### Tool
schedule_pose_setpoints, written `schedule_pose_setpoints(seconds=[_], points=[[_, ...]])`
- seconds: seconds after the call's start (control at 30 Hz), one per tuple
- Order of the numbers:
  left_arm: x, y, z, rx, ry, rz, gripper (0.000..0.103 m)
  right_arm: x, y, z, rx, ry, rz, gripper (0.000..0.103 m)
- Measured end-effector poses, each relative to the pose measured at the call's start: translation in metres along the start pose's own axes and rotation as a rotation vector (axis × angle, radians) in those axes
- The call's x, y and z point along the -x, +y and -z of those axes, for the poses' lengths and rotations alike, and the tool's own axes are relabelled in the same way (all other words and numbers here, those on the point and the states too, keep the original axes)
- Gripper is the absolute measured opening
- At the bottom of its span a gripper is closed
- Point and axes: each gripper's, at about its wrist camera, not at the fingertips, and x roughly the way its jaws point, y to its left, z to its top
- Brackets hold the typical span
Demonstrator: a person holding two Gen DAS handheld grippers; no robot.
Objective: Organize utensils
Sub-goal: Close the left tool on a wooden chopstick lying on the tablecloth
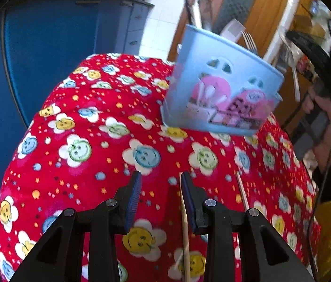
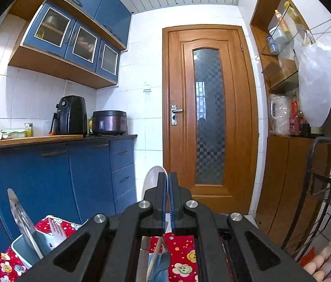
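Left tongs [image 1: 159, 202] hung partly open over the red flower-print cloth-covered surface [image 1: 90, 145], nothing gripped (thin wooden chopstick [image 1: 185, 230] lay just beside one pad). Right tongs [image 2: 167, 199] were clamped on a white plastic spoon [image 2: 150, 181], held level. Light-blue plastic utensil holder [image 1: 221, 94] stood on the surface's far edge, fork [image 1: 250, 40] inside.

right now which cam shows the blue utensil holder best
The left wrist view: the blue utensil holder shows whole on the red cloth, printed side and rim, a fork sticking out. The right wrist view catches only a corner of its rim at bottom left, behind the gripper body.
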Motion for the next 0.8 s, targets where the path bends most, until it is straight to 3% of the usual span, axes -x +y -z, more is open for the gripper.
schedule_pose_setpoints(seconds=[0.27,0.5,0.6,0.73,0.8], points=[[-0.002,-0.012,0.011,-0.056,0.067,0.005,0.035,0.007,-0.005,-0.014,-0.069,-0.036,-0.032,0.004],[-0.008,-0.013,0.014,-0.066,0.104,-0.031,0.033,0.002,0.007,-0.011,-0.022,-0.042,-0.039,0.004],[-0.009,-0.014,0.014,-0.079,0.107,-0.036,0.029,0.000,0.006,-0.004,-0.030,-0.005,-0.058,0.004],[-0.013,-0.013,0.013,-0.078,0.118,-0.005,0.010,0.003,0.001,0.002,-0.056,0.053,-0.105,0.005],[-0.014,-0.013,0.011,-0.070,0.120,0.009,0.007,0.006,-0.002,0.002,-0.066,0.072,-0.124,0.011]])
